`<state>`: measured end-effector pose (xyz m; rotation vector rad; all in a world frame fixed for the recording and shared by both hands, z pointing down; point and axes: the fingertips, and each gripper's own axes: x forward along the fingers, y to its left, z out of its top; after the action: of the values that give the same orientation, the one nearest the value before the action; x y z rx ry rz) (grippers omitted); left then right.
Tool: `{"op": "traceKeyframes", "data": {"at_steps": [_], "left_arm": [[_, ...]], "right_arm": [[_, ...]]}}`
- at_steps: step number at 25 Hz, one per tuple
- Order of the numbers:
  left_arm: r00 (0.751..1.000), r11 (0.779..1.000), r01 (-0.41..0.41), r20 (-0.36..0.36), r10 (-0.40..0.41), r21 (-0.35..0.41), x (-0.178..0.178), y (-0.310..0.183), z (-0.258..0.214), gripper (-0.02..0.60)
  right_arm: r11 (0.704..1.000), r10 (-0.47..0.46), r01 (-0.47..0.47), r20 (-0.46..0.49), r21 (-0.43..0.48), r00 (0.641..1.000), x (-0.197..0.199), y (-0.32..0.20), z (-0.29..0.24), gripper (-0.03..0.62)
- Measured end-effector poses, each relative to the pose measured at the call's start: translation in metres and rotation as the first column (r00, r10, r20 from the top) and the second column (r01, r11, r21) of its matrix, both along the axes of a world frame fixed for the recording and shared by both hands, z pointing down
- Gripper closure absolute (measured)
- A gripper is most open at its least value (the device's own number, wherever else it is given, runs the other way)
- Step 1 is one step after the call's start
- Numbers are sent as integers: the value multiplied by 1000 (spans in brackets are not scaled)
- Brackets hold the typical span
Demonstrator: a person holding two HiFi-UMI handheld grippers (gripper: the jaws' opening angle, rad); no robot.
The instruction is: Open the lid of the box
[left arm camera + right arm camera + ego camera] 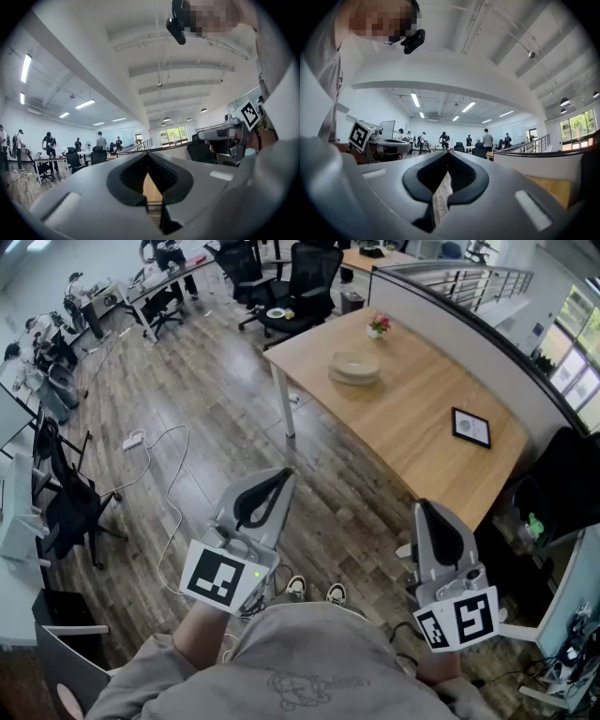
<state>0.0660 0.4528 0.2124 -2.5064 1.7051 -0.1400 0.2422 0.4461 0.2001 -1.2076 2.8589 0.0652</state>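
Observation:
A round, pale, lidded box (pixel 354 367) sits on the wooden table (pixel 412 418), far ahead of both grippers. My left gripper (pixel 279 476) is held close to my body over the floor, its jaws shut and empty. My right gripper (pixel 424 510) is raised beside it, level with the table's near corner, also shut with nothing in it. In the left gripper view the jaws (pixel 148 158) meet at the tips and point across the room; the right gripper (pixel 226 135) shows at the right. The right gripper view has its jaws (pixel 449 155) shut too. The box is in neither gripper view.
On the table stand a small flower pot (pixel 379 325) at the far end and a black framed tablet (pixel 471 427) near the right edge. A white cable (pixel 169 474) runs over the wooden floor. Office chairs (pixel 75 507) stand to the left, with people at desks farther off.

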Motion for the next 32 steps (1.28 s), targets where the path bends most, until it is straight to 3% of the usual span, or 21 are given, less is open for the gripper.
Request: {"op": "traceKeyframes", "data": {"at_steps": [12,18,21,22,23,26,32], "left_arm": [[999,999,33,5,-33,-29,27,-18,14,583],[999,999,40,-24,-40,29,44,-20,11,583],[996,996,83,-24,-82,34,42,-23,13,580],[995,995,93,-25,-92,36,41,-24,13,497],[995,994,101,-23,-100,36,39,-26,13,376],[991,991,135,0,-135,19,30,-31,18,359],[986,986,167,17,-167,-5,11,-47,26,357]], "right_arm": [[1000,-1,1,5,-15,1000,35,-29,13,583],[999,-35,34,-9,-6,999,46,-32,18,583],[1000,5,-6,-18,-28,1000,55,-43,27,580],[999,35,-36,-32,-36,999,60,-49,30,552],[997,60,-61,-43,-42,997,64,-54,34,527],[994,88,-89,-29,-57,996,68,-65,36,440],[995,90,-90,-2,-53,996,53,-87,36,378]]}}
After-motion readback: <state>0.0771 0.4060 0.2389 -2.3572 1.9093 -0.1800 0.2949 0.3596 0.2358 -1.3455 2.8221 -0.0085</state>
